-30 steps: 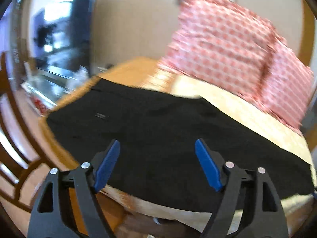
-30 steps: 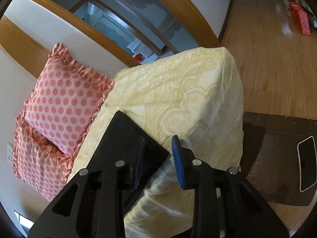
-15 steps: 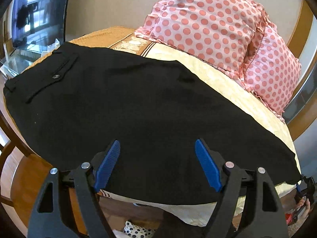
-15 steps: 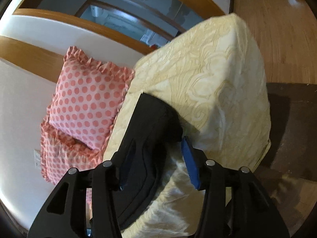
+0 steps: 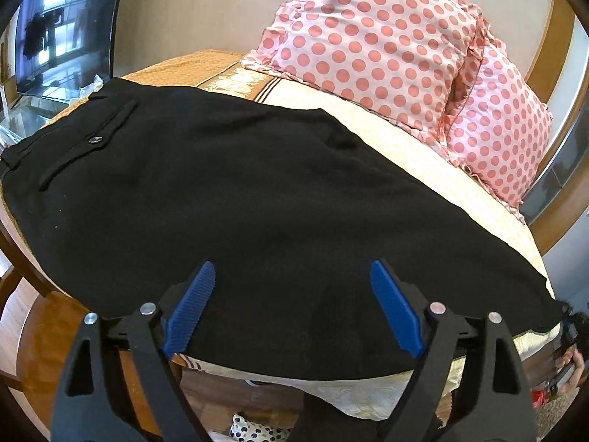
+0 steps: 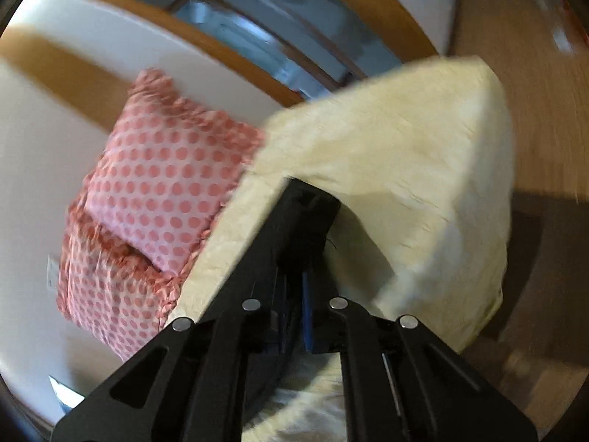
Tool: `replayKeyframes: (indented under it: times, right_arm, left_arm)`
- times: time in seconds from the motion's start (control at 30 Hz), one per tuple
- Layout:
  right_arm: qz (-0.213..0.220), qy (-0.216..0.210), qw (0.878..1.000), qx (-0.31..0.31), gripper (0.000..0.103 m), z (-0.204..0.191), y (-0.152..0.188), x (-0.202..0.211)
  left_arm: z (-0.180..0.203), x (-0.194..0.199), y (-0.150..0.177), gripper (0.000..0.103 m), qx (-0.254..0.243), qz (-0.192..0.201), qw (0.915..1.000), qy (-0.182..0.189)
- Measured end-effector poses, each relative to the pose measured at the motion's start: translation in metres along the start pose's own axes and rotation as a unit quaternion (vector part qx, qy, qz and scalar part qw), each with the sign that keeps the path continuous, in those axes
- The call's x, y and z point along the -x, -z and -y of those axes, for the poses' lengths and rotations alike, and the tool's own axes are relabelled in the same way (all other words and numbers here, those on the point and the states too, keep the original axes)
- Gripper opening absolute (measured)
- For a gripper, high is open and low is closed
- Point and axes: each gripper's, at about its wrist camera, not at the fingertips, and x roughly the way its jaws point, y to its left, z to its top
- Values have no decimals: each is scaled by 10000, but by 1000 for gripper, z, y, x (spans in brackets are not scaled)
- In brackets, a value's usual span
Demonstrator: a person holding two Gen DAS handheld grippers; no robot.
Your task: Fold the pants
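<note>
Right gripper has closed on pants.

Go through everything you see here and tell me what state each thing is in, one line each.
Black pants: spread flat on the bed, back pocket buttoned, hem end pinched.
Left gripper: open, over the pants' near edge, holding nothing.
Right gripper: shut on the pants.
Cream quilted bedspread: covering the bed.
Pink polka-dot pillows: propped against the wall.

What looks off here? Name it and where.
Nothing is damaged or spilled. The black pants lie flat across the bed, with one edge overhanging its near side. The right gripper is shut on the leg end; the left gripper is open.
</note>
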Motion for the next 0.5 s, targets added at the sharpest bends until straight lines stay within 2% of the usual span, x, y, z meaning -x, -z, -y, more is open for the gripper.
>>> replayKeyframes:
  times: [0.1,0.17,0.27,0.33,0.37,0.4,0.43,0.47,0.5]
  right_arm:
    - [1,-394,9975,591,7,-48,3,-3]
    - [-117,-799,9928,889,7,-84,9,-11]
    - [-502,-1624,9753,1413,7,-155,35,-28]
    - [-912,-2267,9516,1862,7,-210,70,-42]
    - [-1256,-2634,9327,2118,7,-241,97,-51]
    - [-1493,-2833,9201,2254,7,-259,118,-57]
    - [-1843,-3028,9027,2440,7,-278,147,-66]
    - [-2373,-3161,8765,2747,7,-298,189,-78]
    - [-2691,-3174,8604,2943,7,-307,217,-85]
  left_arm:
    - [0,0,0,88,-5,22,10000,23]
    - [0,0,1,89,-7,49,10000,25]
    - [1,0,0,89,60,91,9999,31]
    - [0,0,0,89,114,143,9998,41]
    - [1,1,1,89,127,160,9998,40]
    - [2,3,1,89,139,164,9997,108]
    - [3,6,2,89,151,177,9995,222]
    - [4,12,3,89,168,218,9989,386]
    - [6,23,5,89,146,347,9979,531]
